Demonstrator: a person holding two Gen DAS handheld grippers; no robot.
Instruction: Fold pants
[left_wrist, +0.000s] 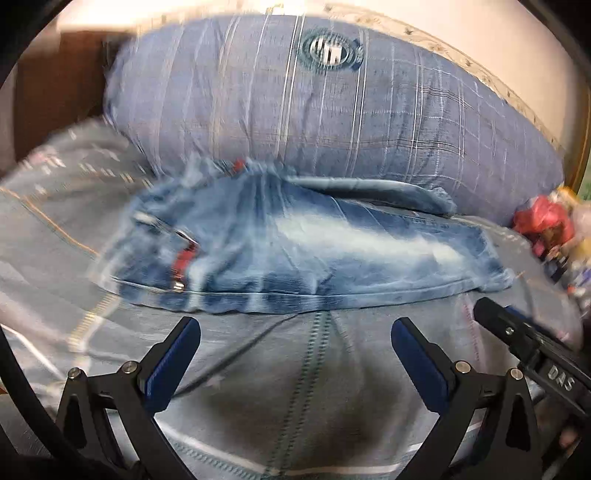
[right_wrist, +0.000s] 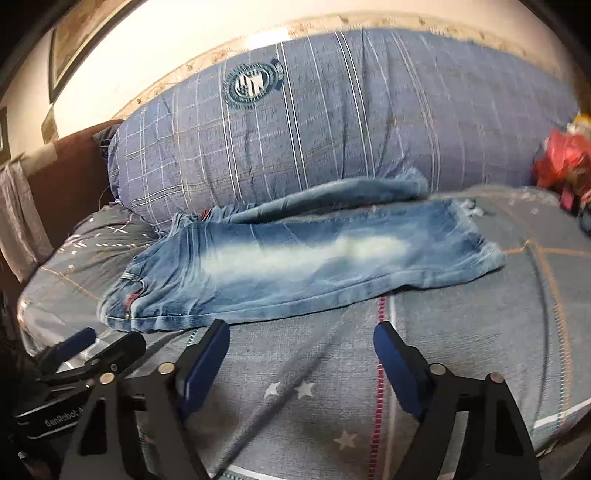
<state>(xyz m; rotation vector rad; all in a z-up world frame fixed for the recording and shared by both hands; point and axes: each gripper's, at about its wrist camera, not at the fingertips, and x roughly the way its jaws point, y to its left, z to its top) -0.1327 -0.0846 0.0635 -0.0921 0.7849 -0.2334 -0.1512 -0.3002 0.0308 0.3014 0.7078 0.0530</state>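
Left wrist view: blurred. Left tool (left_wrist: 295, 343) hangs over the bed (left_wrist: 280, 387), jaws wide, nothing between them, blue pads (left_wrist: 173, 365) clear of the cloth. Jeans (left_wrist: 295, 251) lie flat on the bed just ahead of the tips, folded lengthwise, waist at left, hems at right, far edge against the pillow (left_wrist: 332, 110). Right tool (left_wrist: 517, 332) shows at the right edge, near the jeans' hem. Red clutter (left_wrist: 543, 218) sits far right.

Right wrist view: right tool (right_wrist: 301, 354) over the bed (right_wrist: 332, 406), jaws apart, empty, tips just short of the jeans' (right_wrist: 295, 258) near seam. Jeans lie across the bed, waist left, upper leg edge resting against the pillow (right_wrist: 332, 129). Left tool (right_wrist: 92, 350) visible low left, beside the waist end, not touching it. Red clutter (right_wrist: 561, 162) far right.
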